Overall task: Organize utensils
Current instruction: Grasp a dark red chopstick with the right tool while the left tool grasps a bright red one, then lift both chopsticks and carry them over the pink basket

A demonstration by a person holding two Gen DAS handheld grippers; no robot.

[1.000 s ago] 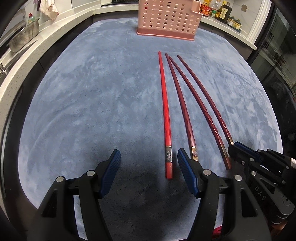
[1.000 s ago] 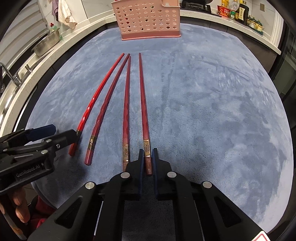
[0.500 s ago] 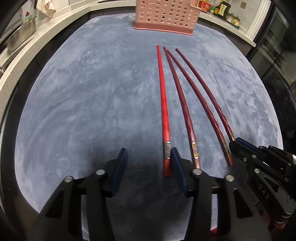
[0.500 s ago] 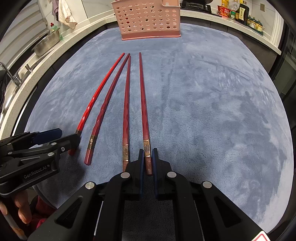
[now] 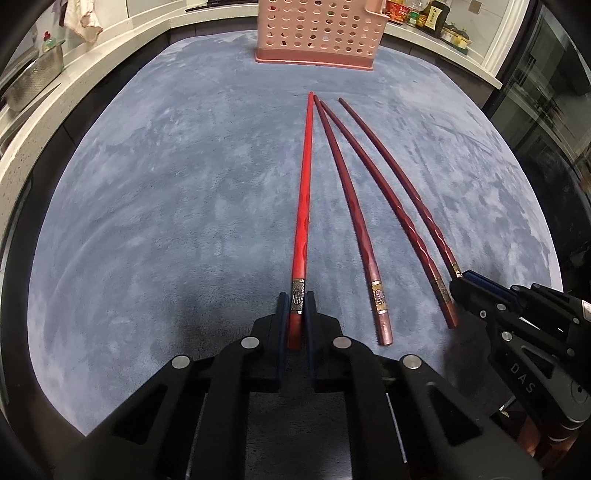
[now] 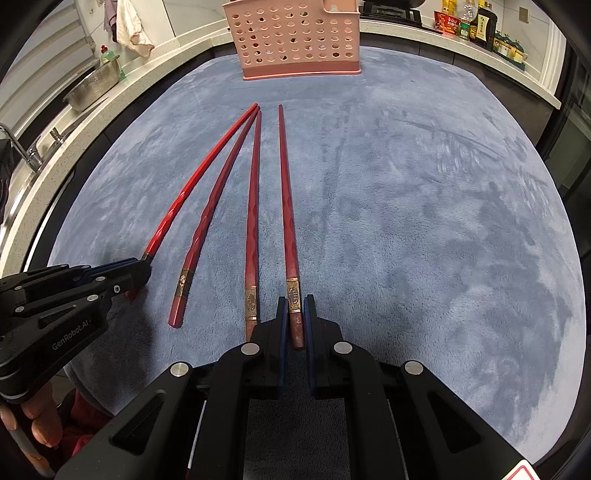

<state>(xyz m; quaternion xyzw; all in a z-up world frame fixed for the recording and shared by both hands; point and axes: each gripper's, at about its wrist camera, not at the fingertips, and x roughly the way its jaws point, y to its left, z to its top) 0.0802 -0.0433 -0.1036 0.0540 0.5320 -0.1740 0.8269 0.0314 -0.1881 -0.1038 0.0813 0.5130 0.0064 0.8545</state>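
Observation:
Several long red chopsticks lie side by side on a blue-grey mat, tips toward a pink perforated basket. My left gripper is shut on the near end of the leftmost, bright red chopstick. My right gripper is shut on the near end of the rightmost chopstick. Two darker chopsticks lie between them. The basket also shows in the right wrist view. Each gripper shows in the other's view, the right one and the left one.
A white counter curves around the mat's far side. A metal colander and a cloth sit at the left. Bottles and jars stand at the back right. A dark glass cabinet is at the right.
My left gripper moved right and closed its jaws around the bright red chopstick's near end. My right gripper stayed shut on its chopstick and did not move.

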